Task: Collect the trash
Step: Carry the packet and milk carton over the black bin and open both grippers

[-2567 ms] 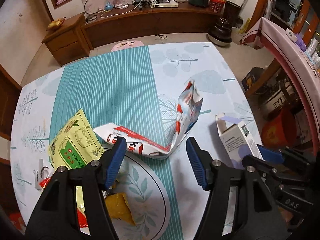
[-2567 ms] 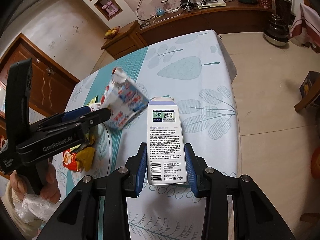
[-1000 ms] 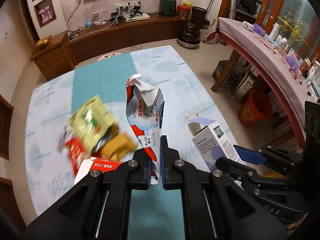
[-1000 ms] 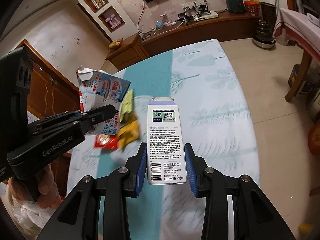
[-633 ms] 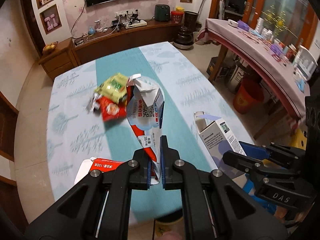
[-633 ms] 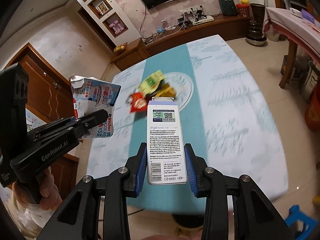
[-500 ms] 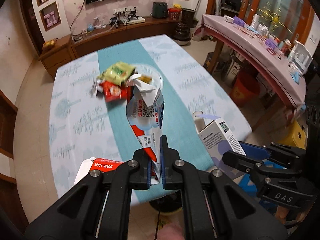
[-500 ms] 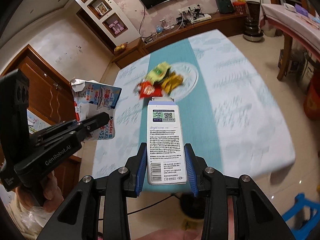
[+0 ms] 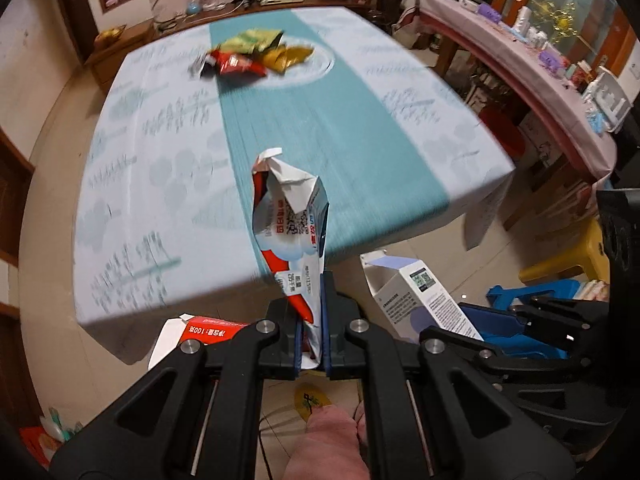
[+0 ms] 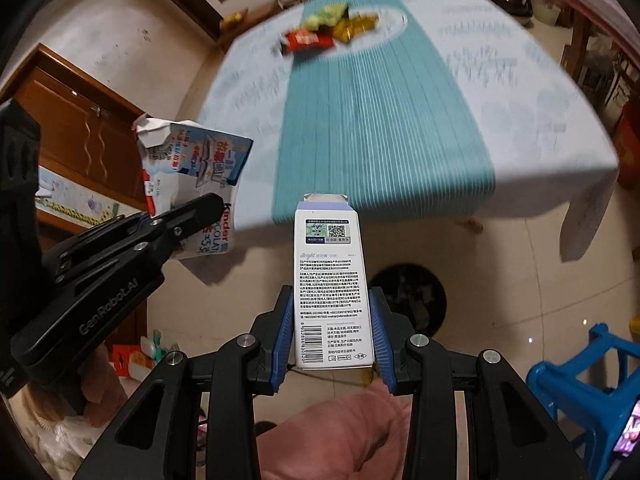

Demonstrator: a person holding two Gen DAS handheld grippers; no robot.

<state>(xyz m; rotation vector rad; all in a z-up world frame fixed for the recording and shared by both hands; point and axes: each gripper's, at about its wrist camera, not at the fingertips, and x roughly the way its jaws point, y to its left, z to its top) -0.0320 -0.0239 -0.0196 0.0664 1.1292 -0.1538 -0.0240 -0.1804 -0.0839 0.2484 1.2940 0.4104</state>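
Note:
My left gripper [image 9: 311, 312] is shut on a flattened red, white and blue chocolate carton [image 9: 290, 216], which sticks up between its pads; the same carton [image 10: 192, 172] shows at the left of the right wrist view. My right gripper [image 10: 331, 320] is shut on an upright white and lilac box [image 10: 329, 276] printed with small text and a barcode; that box [image 9: 416, 296] appears to the right in the left wrist view. Both grippers hang over the floor, off the near edge of the table [image 9: 320, 120]. Several wrappers [image 9: 252, 56] lie far back on the table.
A blue plastic stool [image 10: 580, 392] stands at the lower right and a yellow one [image 9: 572, 252] beside it. The table's dark round base [image 10: 408, 296] sits on the tiled floor. A person's pink-clad legs [image 10: 340, 440] are below the grippers. Wooden cabinets [image 10: 80, 120] line the left.
Both grippers have pulled back from the table with the carton and the box still held; the table edge and the floor now lie under them, and the wrappers have receded.

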